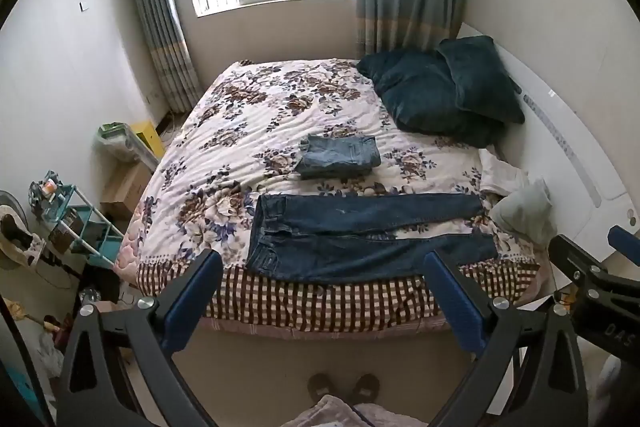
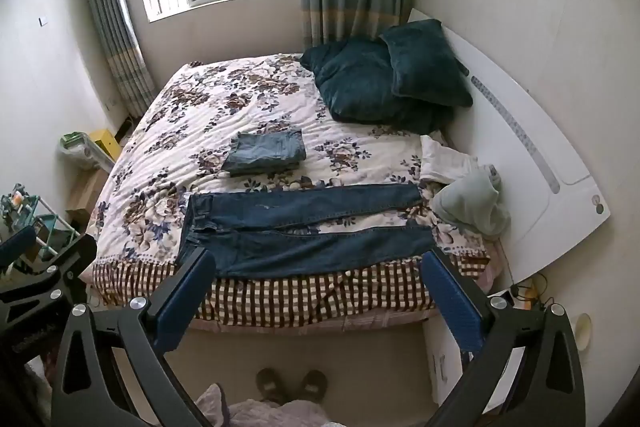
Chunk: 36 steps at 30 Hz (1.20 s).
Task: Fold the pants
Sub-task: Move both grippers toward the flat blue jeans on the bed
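Two fisheye views look down on a bed [image 1: 256, 115] covered by a floral quilt with a checked border. Dark blue denim pants [image 1: 360, 239] lie flat across the lower centre of each frame, waistband at left, both legs stretched toward the right, near the quilt's front edge. A folded, paler denim garment [image 1: 340, 157] rests just above them, apart. The left gripper [image 1: 324, 275] and right gripper [image 2: 318, 275] each hang over the floor before the bed with blue-padded fingers [image 1: 192, 291] spread wide, gripping nothing. Only the left wrist view shows the teal wire rack [image 1: 84, 223] in full at middle left; only the right wrist view shows the white cabinet [image 2: 444, 359] and cables at lower right. Plush dark-teal pillows [image 1: 444, 87] sit upper right against a smooth white headboard [image 2: 532, 155]; a crumpled pale-green cloth [image 2: 472, 203] lies below them.
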Tool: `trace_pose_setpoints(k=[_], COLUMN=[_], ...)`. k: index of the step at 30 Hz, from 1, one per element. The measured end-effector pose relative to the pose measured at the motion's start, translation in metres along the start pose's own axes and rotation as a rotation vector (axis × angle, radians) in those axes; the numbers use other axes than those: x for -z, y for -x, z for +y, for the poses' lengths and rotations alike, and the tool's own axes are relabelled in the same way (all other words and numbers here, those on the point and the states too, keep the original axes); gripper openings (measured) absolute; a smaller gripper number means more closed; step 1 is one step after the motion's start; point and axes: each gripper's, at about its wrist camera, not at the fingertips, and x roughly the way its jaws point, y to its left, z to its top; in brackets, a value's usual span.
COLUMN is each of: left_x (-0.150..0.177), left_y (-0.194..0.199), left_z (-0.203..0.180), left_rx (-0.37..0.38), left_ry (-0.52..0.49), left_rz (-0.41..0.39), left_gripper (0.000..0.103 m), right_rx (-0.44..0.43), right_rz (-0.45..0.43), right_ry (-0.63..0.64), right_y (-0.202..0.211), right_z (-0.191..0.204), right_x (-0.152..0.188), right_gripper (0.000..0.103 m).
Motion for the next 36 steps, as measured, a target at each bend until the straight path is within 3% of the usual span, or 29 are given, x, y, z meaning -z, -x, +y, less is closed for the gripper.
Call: trace_pose_setpoints(k=[1,36], left_x=[-0.001,-0.004], left_y=[-0.001,0.002], left_z=[0.003,0.009], left_rx=[0.03,0.007], left_ry=[0.023,0.008], left_rz=[0.015,-0.008], left_gripper=[0.103,0.103], right_rx=[0.002,-0.019], right_rz=[0.002,-0.024], right_ry=[0.0,-0.008], right_y=[0.0,0.011], right_z=[0.0,0.008], right_x=[0.0,-0.007], right_gripper=[0.103,0.103])
